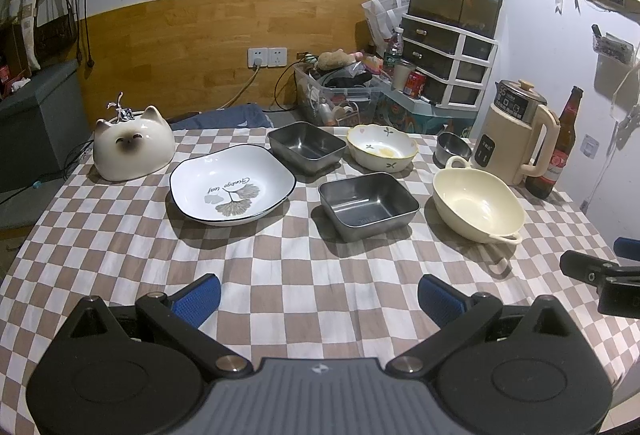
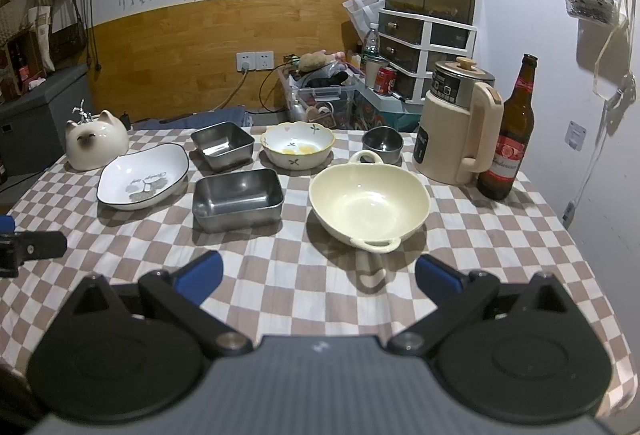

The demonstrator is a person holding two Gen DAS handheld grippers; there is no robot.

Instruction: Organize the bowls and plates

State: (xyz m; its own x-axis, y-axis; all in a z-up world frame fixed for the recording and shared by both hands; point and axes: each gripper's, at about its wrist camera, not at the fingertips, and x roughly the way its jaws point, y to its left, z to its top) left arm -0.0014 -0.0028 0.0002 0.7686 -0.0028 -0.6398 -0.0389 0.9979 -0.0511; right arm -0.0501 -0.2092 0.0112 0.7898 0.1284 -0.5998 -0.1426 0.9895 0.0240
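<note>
On the checked tablecloth stand a white leaf-print plate, two steel square dishes, one far and one near, a flowered bowl, a small steel cup and a cream two-handled bowl. My left gripper hovers open over the near cloth, nothing between its blue pads. My right gripper is open too, just short of the cream bowl's near handle. Each gripper shows at the other view's edge.
A ceramic cat-shaped holder sits at the table's far left. A cream kettle and a brown beer bottle stand at the far right. Behind the table are a clear bin, drawers and a fish tank.
</note>
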